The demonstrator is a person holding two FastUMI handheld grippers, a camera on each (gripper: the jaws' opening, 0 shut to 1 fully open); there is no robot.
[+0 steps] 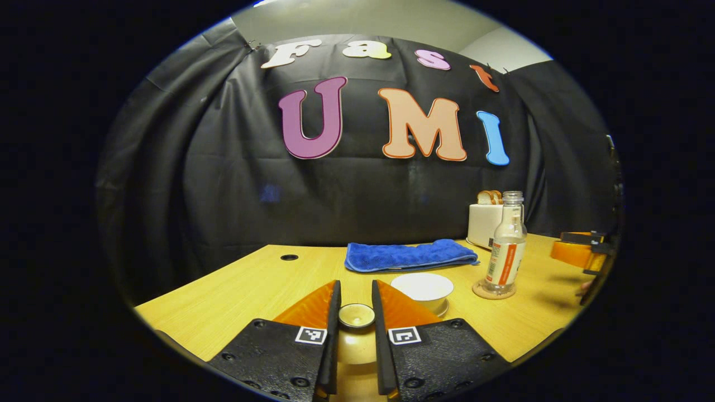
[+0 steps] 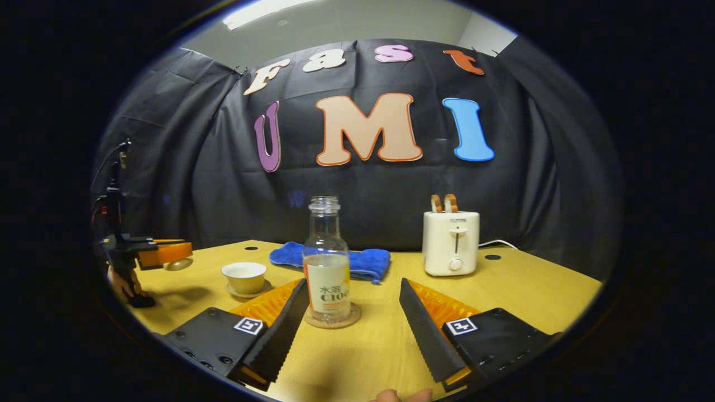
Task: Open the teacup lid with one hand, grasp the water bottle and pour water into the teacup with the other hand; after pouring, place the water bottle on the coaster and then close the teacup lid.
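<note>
My left gripper (image 1: 356,286) is shut on the small round teacup lid (image 1: 356,315), held above the table. Just right of it the white teacup (image 1: 423,286) stands uncovered on its saucer. The clear water bottle (image 1: 505,245), uncapped and partly filled, stands upright on a round coaster (image 1: 494,291). In the right gripper view my right gripper (image 2: 352,283) is open, with the bottle (image 2: 327,262) on its coaster (image 2: 333,319) just beyond the fingertips, untouched. The teacup (image 2: 244,276) sits farther left, and the left gripper (image 2: 166,252) holds the lid (image 2: 179,263) left of it.
A folded blue towel (image 1: 410,255) lies at the back of the wooden table (image 1: 234,290). A white toaster (image 2: 451,243) with bread in it stands at the back right, its cord trailing off. A hand (image 2: 124,282) holds the left gripper.
</note>
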